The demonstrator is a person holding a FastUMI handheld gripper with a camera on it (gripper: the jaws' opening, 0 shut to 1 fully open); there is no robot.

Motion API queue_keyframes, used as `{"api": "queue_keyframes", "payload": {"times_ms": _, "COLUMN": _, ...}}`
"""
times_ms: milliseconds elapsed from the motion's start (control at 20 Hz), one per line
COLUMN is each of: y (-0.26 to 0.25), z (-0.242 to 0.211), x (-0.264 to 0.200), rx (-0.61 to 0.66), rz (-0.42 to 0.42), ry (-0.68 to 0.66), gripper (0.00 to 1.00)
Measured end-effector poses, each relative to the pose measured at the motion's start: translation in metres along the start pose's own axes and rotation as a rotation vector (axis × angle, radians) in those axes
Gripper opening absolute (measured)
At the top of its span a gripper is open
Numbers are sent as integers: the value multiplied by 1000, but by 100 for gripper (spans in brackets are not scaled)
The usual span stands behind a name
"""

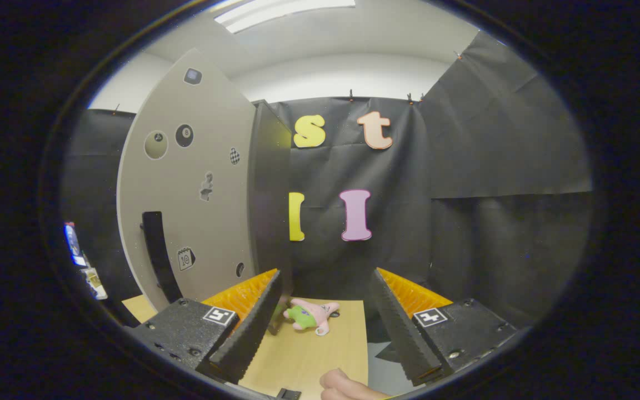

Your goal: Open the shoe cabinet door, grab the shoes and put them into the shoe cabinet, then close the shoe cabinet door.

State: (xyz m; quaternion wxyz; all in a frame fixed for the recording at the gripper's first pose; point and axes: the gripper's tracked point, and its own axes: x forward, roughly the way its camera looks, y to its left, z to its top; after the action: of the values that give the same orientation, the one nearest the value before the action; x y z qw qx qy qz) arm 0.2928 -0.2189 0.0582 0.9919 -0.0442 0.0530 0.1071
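Note:
A tall shoe cabinet stands to the left, its grey door (198, 183) covered with small stickers and carrying a black vertical handle (156, 255). The door looks shut against the dark cabinet side (267, 189). A small pink and green plush shoe (309, 315) lies on the light wooden table (309, 355), low between my fingers and nearer the left one. My gripper (326, 276) is open with nothing in it, and it hovers above the table, right of the cabinet.
A person's fingertip (345, 388) shows at the near table edge. The black cloth wall (464, 222) closes the booth behind and to the right. Past the table's right edge lies grey floor (381, 366). Small items (84, 266) sit far left of the cabinet.

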Motion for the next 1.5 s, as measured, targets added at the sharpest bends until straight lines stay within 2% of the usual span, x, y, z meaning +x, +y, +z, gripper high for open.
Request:
{"api": "queue_keyframes", "payload": {"times_ms": 200, "y": 51, "z": 9, "x": 8, "rx": -10, "rz": 59, "ry": -6, "gripper": 100}}
{"api": "queue_keyframes", "payload": {"times_ms": 500, "y": 145, "z": 2, "x": 17, "rx": -69, "rz": 142, "ry": 61, "gripper": 100}}
{"api": "queue_keyframes", "payload": {"times_ms": 550, "y": 147, "z": 2, "x": 12, "rx": -62, "rz": 126, "ry": 51, "gripper": 100}}
{"api": "queue_keyframes", "payload": {"times_ms": 600, "y": 154, "z": 4, "x": 15, "rx": -66, "rz": 130, "ry": 67, "gripper": 92}}
{"api": "queue_keyframes", "payload": {"times_ms": 650, "y": 160, "z": -2, "x": 18, "rx": -54, "rz": 141, "ry": 70, "gripper": 91}}
{"api": "queue_keyframes", "payload": {"times_ms": 1100, "y": 226, "z": -11, "x": 21, "rx": -17, "rz": 137, "ry": 107, "gripper": 92}}
{"api": "queue_keyframes", "payload": {"times_ms": 1500, "y": 290, "z": -13, "x": 38, "rx": -33, "rz": 54, "ry": 127, "gripper": 92}}
